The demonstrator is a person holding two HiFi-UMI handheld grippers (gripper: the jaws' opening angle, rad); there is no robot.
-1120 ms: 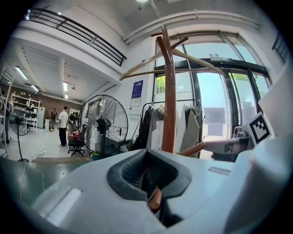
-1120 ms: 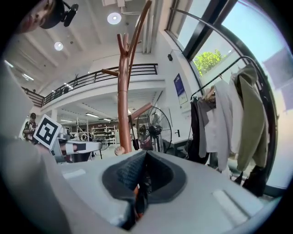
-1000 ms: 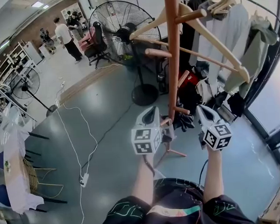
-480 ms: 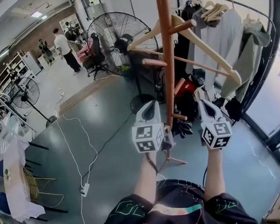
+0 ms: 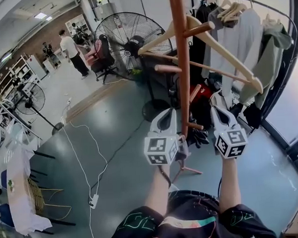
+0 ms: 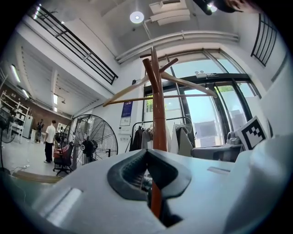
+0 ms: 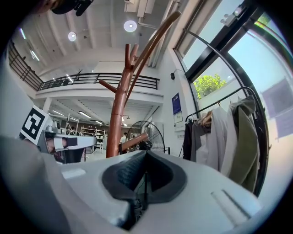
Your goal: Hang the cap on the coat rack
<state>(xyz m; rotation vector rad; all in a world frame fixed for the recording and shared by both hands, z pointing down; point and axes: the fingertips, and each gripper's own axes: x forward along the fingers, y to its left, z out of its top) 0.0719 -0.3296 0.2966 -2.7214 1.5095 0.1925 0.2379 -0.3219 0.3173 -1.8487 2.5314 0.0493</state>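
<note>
Now left tool (image 5: 168, 115) nearer the coat rack (image 5: 182, 64) pole than before

The glossy grey-blue floor (image 5: 121, 157) carries the wooden coat rack (image 5: 182, 64) on its splayed feet, a large black pedestal fan (image 5: 130, 40) beyond it, a smaller fan (image 5: 31, 97) at the left, and a white cable (image 5: 99, 158) trailing to a power strip (image 5: 94, 199).

My head view looks steeply down over the left gripper (image 5: 167, 116) and right gripper (image 5: 216, 109) at the floor, with the coat rack (image 5: 182, 64) close ahead. Each gripper view tilts up along its own jaws, near the rack's pole, from opposite sides. All three share the rack, pedestal fan (image 5: 130, 37) and hanging clothes (image 5: 242, 41).
</note>
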